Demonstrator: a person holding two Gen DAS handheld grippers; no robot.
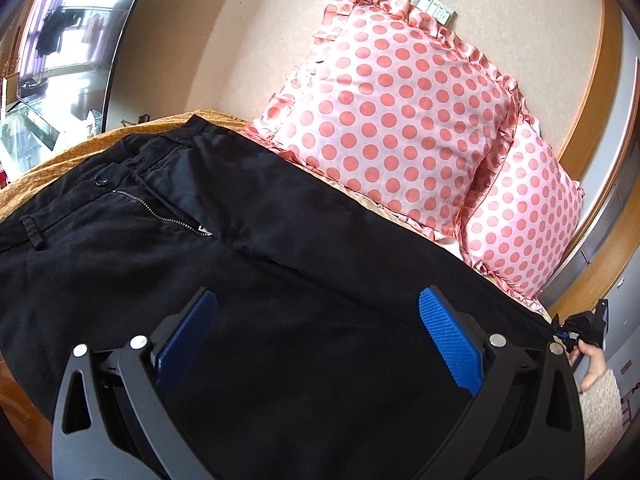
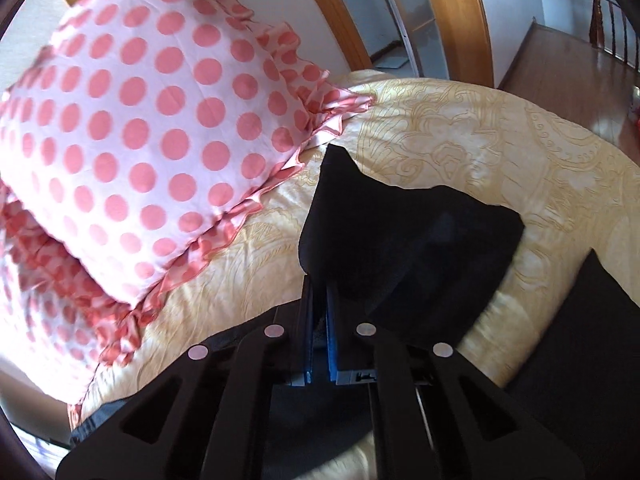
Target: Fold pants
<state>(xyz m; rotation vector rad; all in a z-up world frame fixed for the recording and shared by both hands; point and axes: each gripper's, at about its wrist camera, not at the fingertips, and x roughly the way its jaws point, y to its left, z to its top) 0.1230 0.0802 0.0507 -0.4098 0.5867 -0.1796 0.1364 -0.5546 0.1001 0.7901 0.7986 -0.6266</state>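
Note:
Black pants (image 1: 248, 264) lie spread on the bed, waistband, button and open zipper at the upper left of the left wrist view. My left gripper (image 1: 318, 320) is open, its blue pads (image 1: 448, 340) wide apart just above the pants' thigh area, holding nothing. My right gripper (image 2: 320, 292) is shut on a fold of the black pant leg (image 2: 408, 248), which hangs lifted above the bedspread. The right gripper also shows small at the right edge of the left wrist view (image 1: 588, 326), at the end of the pants.
Two pink polka-dot pillows (image 1: 400, 108) (image 2: 132, 120) lean against the wall at the head of the bed. A yellow patterned bedspread (image 2: 480, 136) covers the bed. A wooden door frame (image 2: 452, 12) and wooden floor (image 2: 568, 72) lie beyond the bed.

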